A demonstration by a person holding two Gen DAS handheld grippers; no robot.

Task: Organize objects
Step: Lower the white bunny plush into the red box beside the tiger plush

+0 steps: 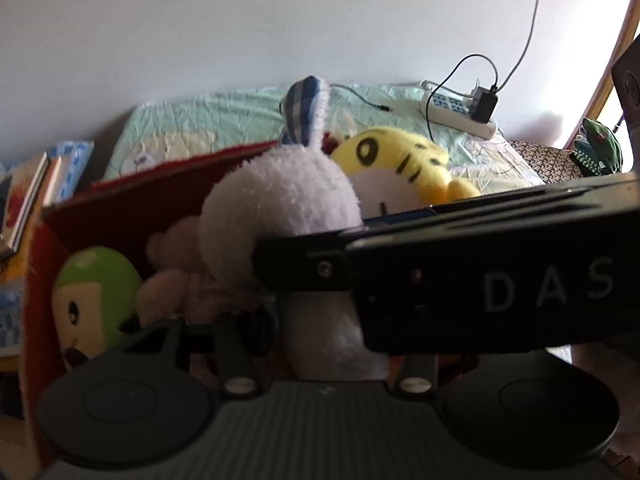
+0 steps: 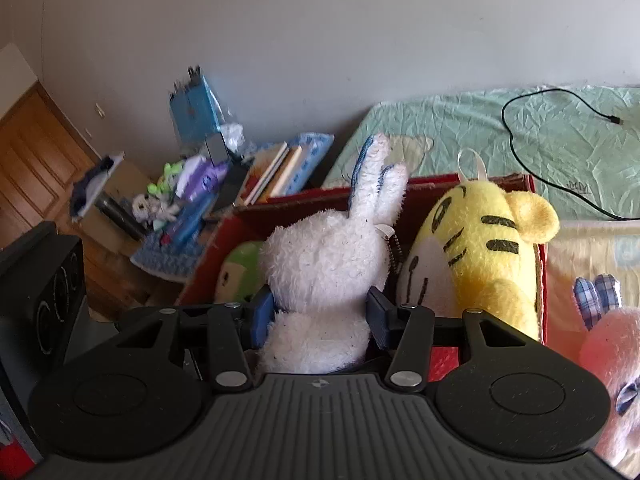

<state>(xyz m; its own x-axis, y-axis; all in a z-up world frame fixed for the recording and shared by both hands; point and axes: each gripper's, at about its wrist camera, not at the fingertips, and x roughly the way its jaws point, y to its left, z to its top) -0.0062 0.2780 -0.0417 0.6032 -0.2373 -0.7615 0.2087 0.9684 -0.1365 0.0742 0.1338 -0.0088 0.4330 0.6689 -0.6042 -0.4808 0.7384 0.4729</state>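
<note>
A white plush rabbit (image 2: pixel 324 264) with blue-lined ears hangs upright over an open red box (image 2: pixel 536 280). My right gripper (image 2: pixel 320 314) is shut on the rabbit's neck, a blue pad pressed into each side. In the box lie a yellow tiger plush (image 2: pixel 480 248), a green-headed doll (image 2: pixel 236 272) and a small pinkish bear (image 1: pixel 172 280). In the left wrist view the rabbit (image 1: pixel 280 200) fills the centre and the right gripper's black body (image 1: pixel 480 280) crosses in front. My left gripper (image 1: pixel 328 320) sits under the rabbit's lower body. Its fingertips are mostly hidden.
The box stands on a bed with a mint sheet (image 2: pixel 560 152). A power strip (image 1: pixel 456 112) and a black cable (image 2: pixel 516 152) lie on the sheet. A pink plush (image 2: pixel 608 352) lies right of the box. Books (image 2: pixel 272 176), floor clutter and a black speaker (image 2: pixel 44 280) are at left.
</note>
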